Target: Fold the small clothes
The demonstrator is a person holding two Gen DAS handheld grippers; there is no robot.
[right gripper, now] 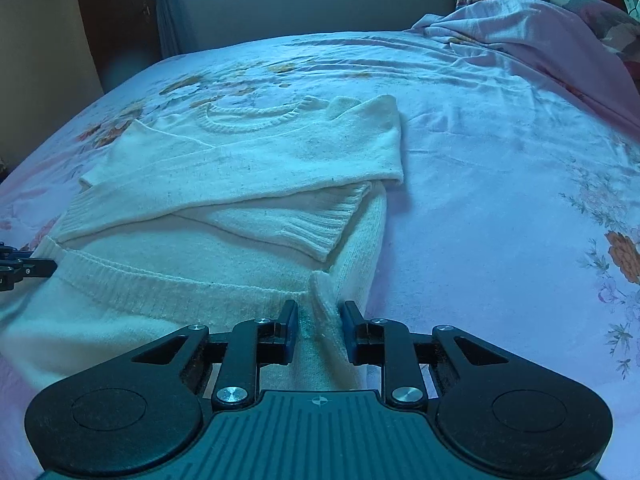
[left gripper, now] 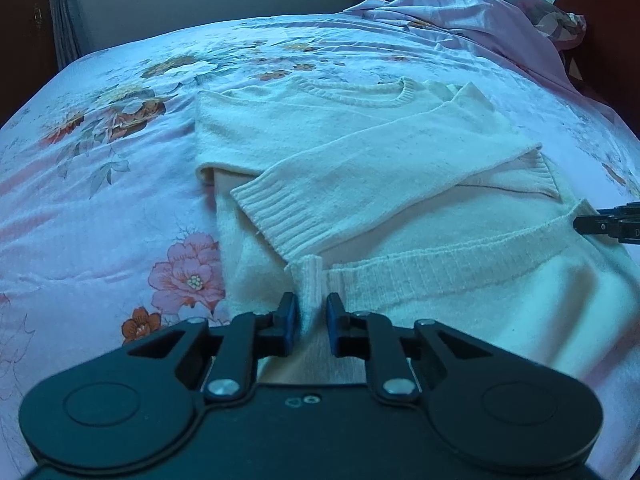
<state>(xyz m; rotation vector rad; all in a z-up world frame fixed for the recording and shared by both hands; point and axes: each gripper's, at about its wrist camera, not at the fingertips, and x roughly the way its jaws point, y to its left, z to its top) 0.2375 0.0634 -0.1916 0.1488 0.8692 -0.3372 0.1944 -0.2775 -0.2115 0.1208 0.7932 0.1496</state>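
The right claw (right gripper: pixel 319 326) pinches a raised fold at the near right corner of the cream sweater's (right gripper: pixel 248 160) ribbed hem. The sweater lies on the floral bedsheet (right gripper: pixel 500 200), both sleeves folded across its body. The left claw (right gripper: pixel 24 266) touches the hem's left end.

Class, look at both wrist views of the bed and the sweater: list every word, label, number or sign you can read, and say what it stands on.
No complete text can be read.
"D": one white letter, cut off at the picture's edge, on the right gripper seen in the left wrist view.
A small cross-in-circle mark, no letters, on the right gripper's body in its own view.
The white sweater and floral bedsheet show no lettering.
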